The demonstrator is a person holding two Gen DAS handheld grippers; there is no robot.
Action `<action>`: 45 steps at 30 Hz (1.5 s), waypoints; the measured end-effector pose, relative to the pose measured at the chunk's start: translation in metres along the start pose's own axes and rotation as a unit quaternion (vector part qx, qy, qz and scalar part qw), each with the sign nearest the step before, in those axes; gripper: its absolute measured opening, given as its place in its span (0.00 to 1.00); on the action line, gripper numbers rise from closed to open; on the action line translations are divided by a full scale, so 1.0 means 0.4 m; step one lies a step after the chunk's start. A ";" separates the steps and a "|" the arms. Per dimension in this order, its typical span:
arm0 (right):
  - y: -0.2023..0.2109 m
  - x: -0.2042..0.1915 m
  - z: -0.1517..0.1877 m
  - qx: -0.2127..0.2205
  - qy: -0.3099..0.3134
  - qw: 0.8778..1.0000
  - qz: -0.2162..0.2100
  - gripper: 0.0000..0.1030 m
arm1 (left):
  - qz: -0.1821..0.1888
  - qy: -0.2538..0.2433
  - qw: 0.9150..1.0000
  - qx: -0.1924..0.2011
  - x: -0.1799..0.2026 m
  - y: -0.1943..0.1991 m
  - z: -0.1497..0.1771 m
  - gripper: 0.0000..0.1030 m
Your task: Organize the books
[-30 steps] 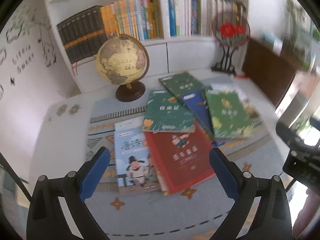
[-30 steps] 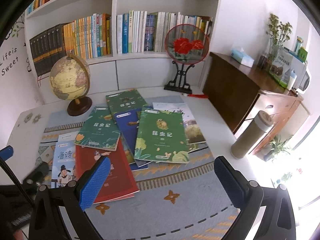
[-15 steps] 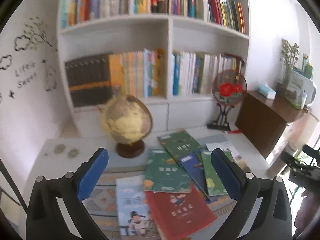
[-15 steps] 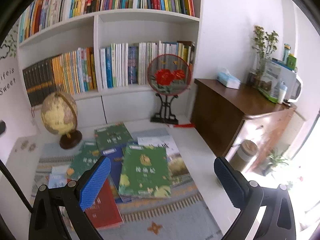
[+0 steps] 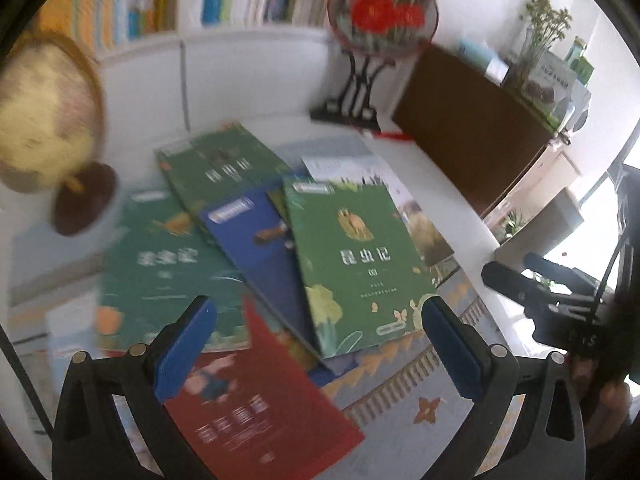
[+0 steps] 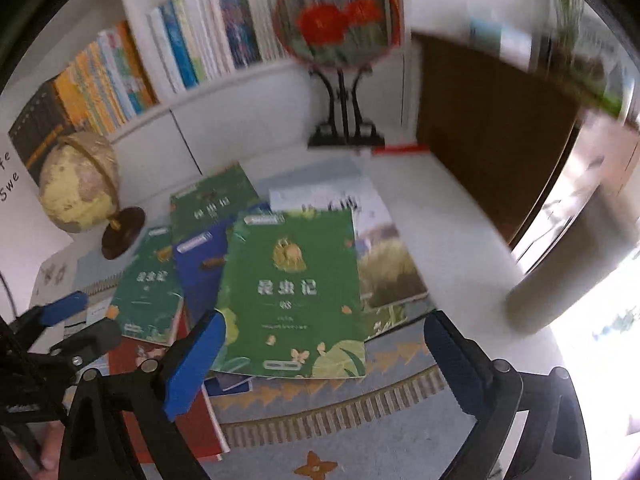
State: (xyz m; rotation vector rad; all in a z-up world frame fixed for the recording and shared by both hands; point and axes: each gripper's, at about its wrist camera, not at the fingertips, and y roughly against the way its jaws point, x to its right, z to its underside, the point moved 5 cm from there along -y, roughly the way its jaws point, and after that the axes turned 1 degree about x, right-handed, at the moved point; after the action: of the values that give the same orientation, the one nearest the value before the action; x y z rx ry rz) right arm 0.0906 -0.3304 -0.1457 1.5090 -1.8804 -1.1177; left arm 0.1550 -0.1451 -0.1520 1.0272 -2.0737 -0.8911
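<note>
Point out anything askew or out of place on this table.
The books are out of order: a bright green book lies tilted on a blue book, with a red book and two darker green ones fanned out beside them, overlapping at odd angles. Nothing looks spilled or damaged.

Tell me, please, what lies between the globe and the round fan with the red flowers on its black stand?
In the right wrist view, the far green book lies on the table between the globe and the fan, beside bare white tabletop.

Bright daylight floods in from the right edge of both views, blown out white. Motion blur smears the globe and bookshelf; fisheye bending and dark corners.
</note>
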 end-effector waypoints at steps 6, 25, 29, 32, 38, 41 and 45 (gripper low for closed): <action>-0.152 0.054 0.050 -0.081 -0.031 0.996 -0.028 0.66 | -0.010 0.015 0.999 -0.049 0.001 -0.142 0.000 0.99; -0.268 0.113 0.140 -0.171 -0.071 0.982 -0.046 0.55 | -0.003 0.054 0.991 -0.125 -0.017 -0.280 0.059 0.97; -0.266 0.111 0.143 -0.176 -0.084 0.978 -0.067 0.54 | 0.002 0.061 0.990 -0.126 -0.019 -0.279 0.058 0.97; -0.261 0.089 0.145 -0.182 -0.084 0.975 -0.096 0.41 | 0.005 0.061 0.990 -0.130 -0.018 -0.280 0.059 0.97; -0.214 0.058 0.114 -0.140 -0.081 0.977 -0.137 0.37 | 0.016 0.065 0.989 -0.135 -0.012 -0.273 0.065 0.97; -0.193 0.062 0.097 -0.117 -0.085 0.978 -0.148 0.37 | 0.022 0.071 0.988 -0.134 -0.011 -0.264 0.061 0.96; -0.212 0.067 0.102 -0.122 -0.092 0.975 -0.161 0.37 | 0.035 0.073 0.989 -0.122 -0.006 -0.246 0.041 0.95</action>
State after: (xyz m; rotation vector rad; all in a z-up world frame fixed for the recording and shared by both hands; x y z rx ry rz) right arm 0.0989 -0.3489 -0.2414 1.6489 -1.5711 -1.6219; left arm 0.1826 -0.1839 -0.2396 0.8563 -1.8175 -0.9757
